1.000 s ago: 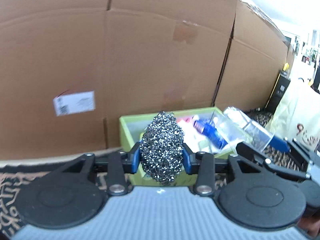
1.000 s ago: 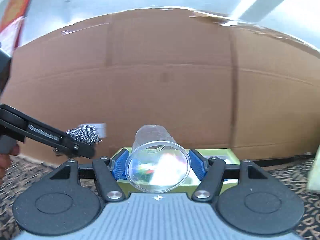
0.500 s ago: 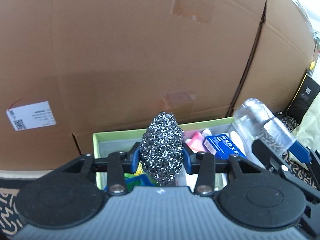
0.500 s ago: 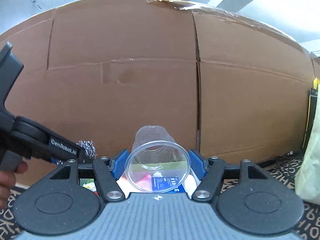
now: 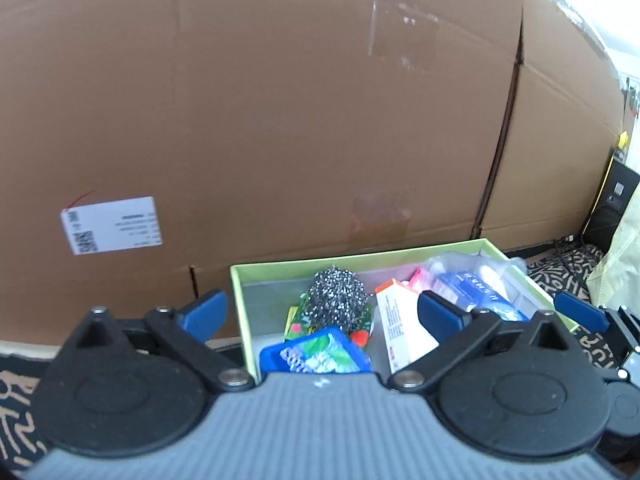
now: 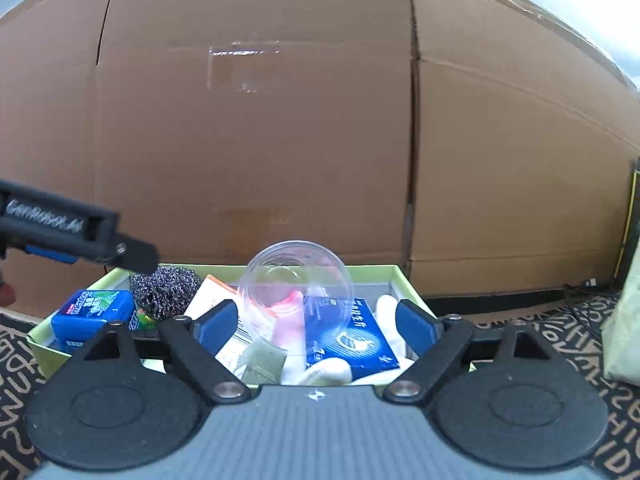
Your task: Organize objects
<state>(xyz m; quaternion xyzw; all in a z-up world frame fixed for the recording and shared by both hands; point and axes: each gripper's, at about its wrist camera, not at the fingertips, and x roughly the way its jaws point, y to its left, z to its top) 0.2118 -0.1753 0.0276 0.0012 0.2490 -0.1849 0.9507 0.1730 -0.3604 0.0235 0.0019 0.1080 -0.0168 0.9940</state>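
One steel scrubber (image 5: 335, 295) and one clear cup (image 6: 298, 287) dropped into the green box (image 5: 360, 259) — both grippers, left (image 5: 320, 314) and right (image 6: 316, 320), wide apart, empty.

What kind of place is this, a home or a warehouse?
Hard to say; likely a storeroom or lab corner. Big cardboard boxes wall in a patterned rug, where a green tray holds household odds and ends.

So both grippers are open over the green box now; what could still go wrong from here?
The clear plastic cup lies on its side atop the pink item and blue packet, so it may roll or get knocked out. The steel wool scourer sits high on the pile. The left gripper and right gripper hover low, so withdrawing could clip the green box rim.
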